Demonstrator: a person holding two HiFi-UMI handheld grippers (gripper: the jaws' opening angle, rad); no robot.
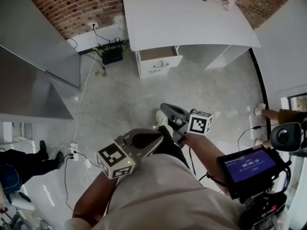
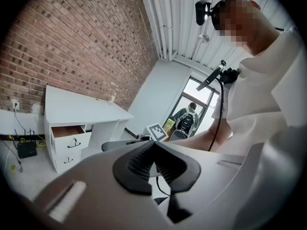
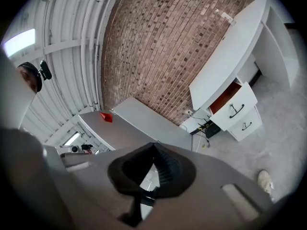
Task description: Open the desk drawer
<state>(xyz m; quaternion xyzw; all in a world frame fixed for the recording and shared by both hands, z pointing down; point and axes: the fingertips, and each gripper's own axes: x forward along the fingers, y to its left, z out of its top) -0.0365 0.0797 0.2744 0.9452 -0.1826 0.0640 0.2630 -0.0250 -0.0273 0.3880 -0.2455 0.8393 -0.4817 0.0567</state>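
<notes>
We hold both claws close to our body, well apart from the desk [image 1: 192,20] at 12 o'clock. Its top drawer [image 1: 157,54] stands pulled out; the lower drawer [image 1: 156,70] sits flush. The left claw [image 1: 160,137] and right claw [image 1: 164,108] are each closed tip to tip, gripping nothing. At 4 o'clock a screen [image 1: 247,164] shows timer digits too small to read surely.

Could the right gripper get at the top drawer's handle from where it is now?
Probably not without walking: the right gripper is by the person's body, and open floor separates it from the top drawer, already pulled out. Nothing blocks the way.
</notes>
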